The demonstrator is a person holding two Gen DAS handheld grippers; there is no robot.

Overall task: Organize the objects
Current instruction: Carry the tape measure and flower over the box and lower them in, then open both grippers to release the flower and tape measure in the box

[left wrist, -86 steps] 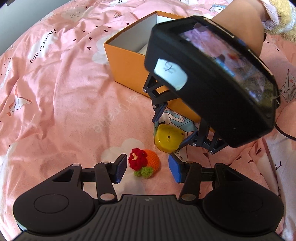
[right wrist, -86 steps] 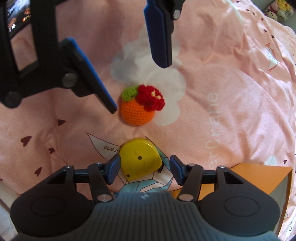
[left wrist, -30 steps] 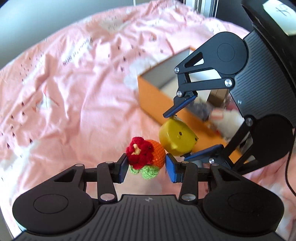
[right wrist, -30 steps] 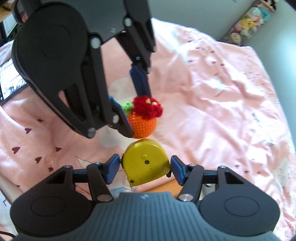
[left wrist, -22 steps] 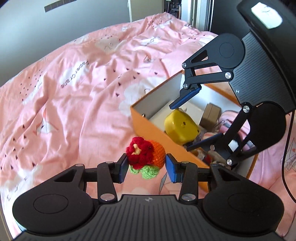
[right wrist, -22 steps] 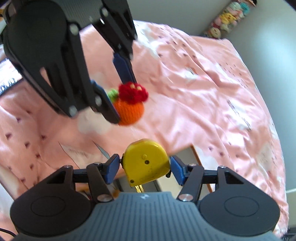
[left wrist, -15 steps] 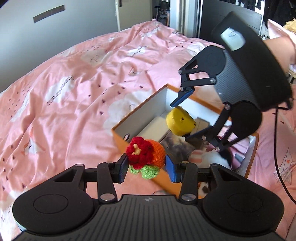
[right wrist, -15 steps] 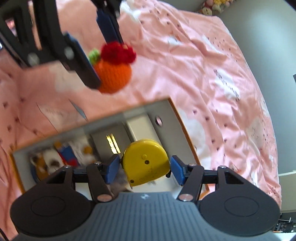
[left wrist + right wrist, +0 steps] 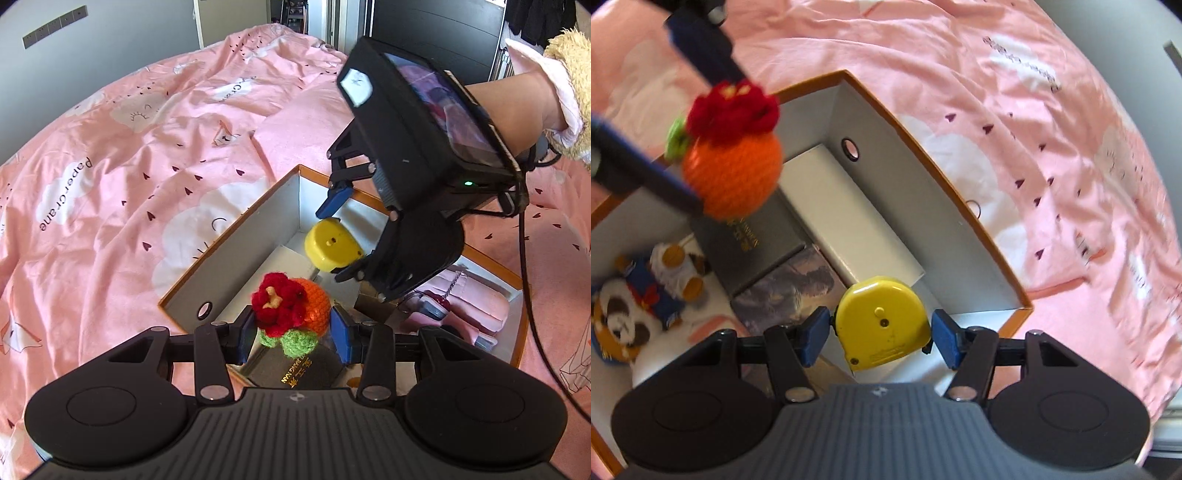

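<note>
My left gripper is shut on a crocheted orange ball with a red flower and green leaves; the same ball shows blurred in the right wrist view. My right gripper is shut on a yellow tape measure, which also shows between that gripper's blue pads as the tape measure in the left wrist view. Both toys hang over the open orange box with white inner walls, the tape measure near its far corner.
Inside the box lie a white carton, a dark box with gold lettering, a picture-printed box, a plush toy and pink items. The box rests on a rumpled pink bedspread. A person's forearm and fluffy sleeve hold the right gripper.
Both grippers lifted their toys off the bedspread and carried them over the open box. The right gripper rolled and now points down into the box.
</note>
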